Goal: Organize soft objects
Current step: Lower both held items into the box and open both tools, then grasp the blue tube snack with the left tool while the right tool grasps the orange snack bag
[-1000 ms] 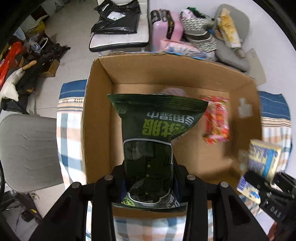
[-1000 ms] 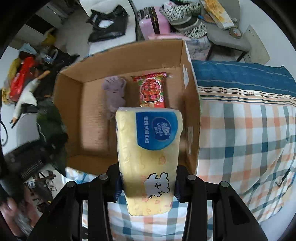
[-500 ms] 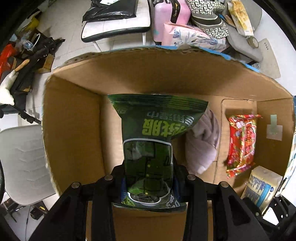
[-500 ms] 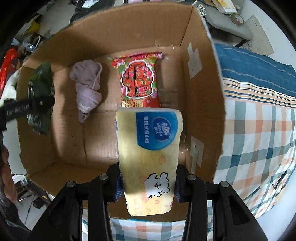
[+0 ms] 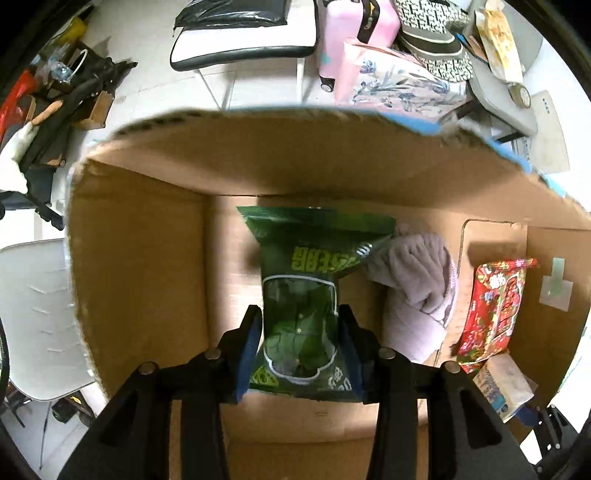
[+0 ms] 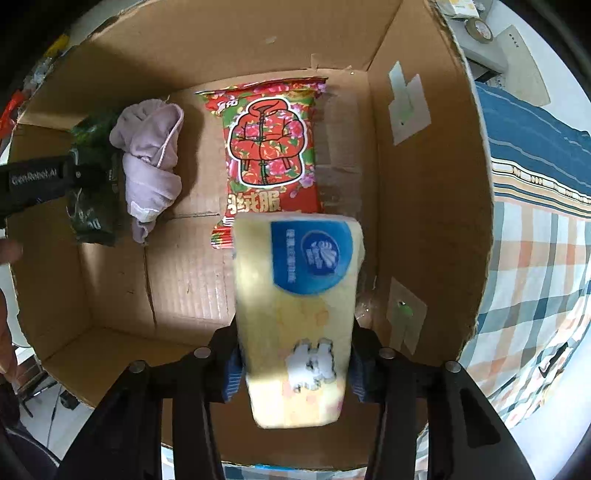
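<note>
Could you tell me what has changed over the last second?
Both grippers came down into the cardboard box. The left gripper and right gripper have just been opening, the green packet and yellow tissue pack still between their jaws. The lilac cloth and red packet stayed put.

A pink suitcase (image 5: 354, 33) stands on the floor, a floral pink bag (image 5: 399, 83) leaning just beside it. A white chair (image 5: 37, 317) sits at the left. A plaid cloth (image 6: 535, 288) with a blue band covers the surface at the right.
</note>
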Available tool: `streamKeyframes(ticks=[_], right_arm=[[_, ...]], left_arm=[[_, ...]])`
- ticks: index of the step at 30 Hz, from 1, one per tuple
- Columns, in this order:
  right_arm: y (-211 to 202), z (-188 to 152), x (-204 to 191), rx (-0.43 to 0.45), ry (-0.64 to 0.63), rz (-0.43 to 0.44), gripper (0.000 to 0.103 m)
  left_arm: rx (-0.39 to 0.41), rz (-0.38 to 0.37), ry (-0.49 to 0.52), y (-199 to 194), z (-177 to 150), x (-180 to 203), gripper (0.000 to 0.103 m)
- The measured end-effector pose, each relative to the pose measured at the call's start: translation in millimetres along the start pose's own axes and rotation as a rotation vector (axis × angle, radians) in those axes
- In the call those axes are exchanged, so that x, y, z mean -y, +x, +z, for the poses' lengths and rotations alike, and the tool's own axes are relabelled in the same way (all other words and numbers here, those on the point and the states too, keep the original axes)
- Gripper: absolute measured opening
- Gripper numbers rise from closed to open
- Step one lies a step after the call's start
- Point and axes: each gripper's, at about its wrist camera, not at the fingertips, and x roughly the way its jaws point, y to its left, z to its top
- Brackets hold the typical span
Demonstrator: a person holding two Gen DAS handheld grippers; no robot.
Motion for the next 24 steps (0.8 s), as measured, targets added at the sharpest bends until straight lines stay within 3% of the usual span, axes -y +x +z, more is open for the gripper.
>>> streamKeyframes(ticks=[2,8,15,16,17,19,22,24], right_arm=[[-1.4,0.6,-1.0,0.003,0.002,0.001,0.06],[-15.7,-1.6,-4.7,0.024,-0.008,-0.003,0.061],[-44.1,-16.2,-4.3,0.061,-0.009,0.015,0.069],[-49.9,-20.8,-4.8,0.072,-0.007,0.02,0.072],[-52.5,-25.3,-4.4,0.081,-0.008,0.022,0.077],[-60.1,-35.4,-6.1,0.111,-0.014,0.02,0.087],[-72.5,-49.4,-9.0,0.149,-0.023,0.012,0.097],[-76.2,-56.1,-11.2,0.18,-0.022,-0.001,0.098]], left_arm=[[0.003,-0.005,-0.003,-5.1,-1.8,-2.7,0.039],[0.05,-0.021,0.004,-30.3,-15.7,-8.0,0.047],[0.143,-0.054,0.01,-66.8,-58.3,-11.3,0.053],[0.159,-0.061,0.009,-72.1,-65.9,-12.1,0.06],[0.169,-0.062,0.009,-74.3,-70.8,-11.9,0.077],[0.196,-0.058,0.014,-82.4,-86.8,-10.7,0.093],[0.252,-0.032,0.017,-96.5,-109.8,-8.4,0.094],[0.282,-0.035,0.017,-104.0,-122.6,-7.3,0.094]])
